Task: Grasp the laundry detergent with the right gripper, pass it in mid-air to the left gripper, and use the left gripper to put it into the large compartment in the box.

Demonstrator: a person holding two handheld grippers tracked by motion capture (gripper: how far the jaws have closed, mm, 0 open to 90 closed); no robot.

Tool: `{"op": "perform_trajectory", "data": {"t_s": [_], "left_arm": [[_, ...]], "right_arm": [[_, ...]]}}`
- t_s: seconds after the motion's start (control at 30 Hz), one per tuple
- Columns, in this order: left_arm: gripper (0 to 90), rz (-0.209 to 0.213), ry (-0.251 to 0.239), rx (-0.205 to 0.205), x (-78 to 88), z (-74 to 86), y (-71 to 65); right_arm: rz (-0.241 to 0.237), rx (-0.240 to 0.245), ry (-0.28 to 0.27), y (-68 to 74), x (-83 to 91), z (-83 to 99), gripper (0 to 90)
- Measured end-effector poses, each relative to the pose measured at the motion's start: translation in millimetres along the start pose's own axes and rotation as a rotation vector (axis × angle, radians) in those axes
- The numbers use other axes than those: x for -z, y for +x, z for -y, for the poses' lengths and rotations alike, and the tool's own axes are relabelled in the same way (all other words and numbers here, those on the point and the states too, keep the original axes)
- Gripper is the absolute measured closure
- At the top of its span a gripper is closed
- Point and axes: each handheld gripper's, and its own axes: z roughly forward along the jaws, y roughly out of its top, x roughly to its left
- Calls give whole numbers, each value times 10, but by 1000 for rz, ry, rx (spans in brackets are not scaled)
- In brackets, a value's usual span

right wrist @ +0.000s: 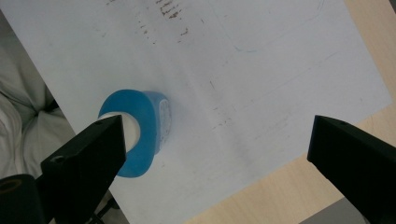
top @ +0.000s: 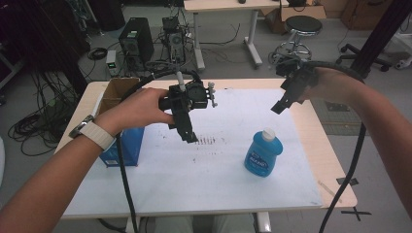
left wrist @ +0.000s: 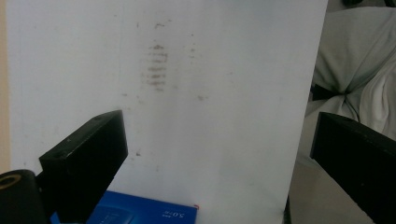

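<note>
High view: a translucent blue plastic bottle with a white cap (top: pixel 263 154) stands upright on the white sheet (top: pixel 218 179) that covers the pale wooden table (top: pixel 335 165). Up and to the right of the bottle, well above it, the right gripper (top: pixel 279 107) hangs in the air with its jaws spread wide and nothing between them. To the bottle's left, also raised off the sheet, the left gripper (top: pixel 188 136) points down, jaws likewise parted and empty. Farther left of the bottle, a blue cardboard box (top: pixel 124 145) with its flaps open sits at the sheet's edge. Between the box and the bottle, brown smudges (top: pixel 206 141) mark the sheet.
</note>
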Motion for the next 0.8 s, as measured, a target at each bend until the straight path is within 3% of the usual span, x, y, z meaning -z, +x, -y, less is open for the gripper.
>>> {"op": "perform_trajectory", "data": {"t_s": [0.8], "left_arm": [[45, -12, -13, 16, 28, 70, 23]], "right_arm": [[11, -23, -20, 345, 191, 261, 41]]}}
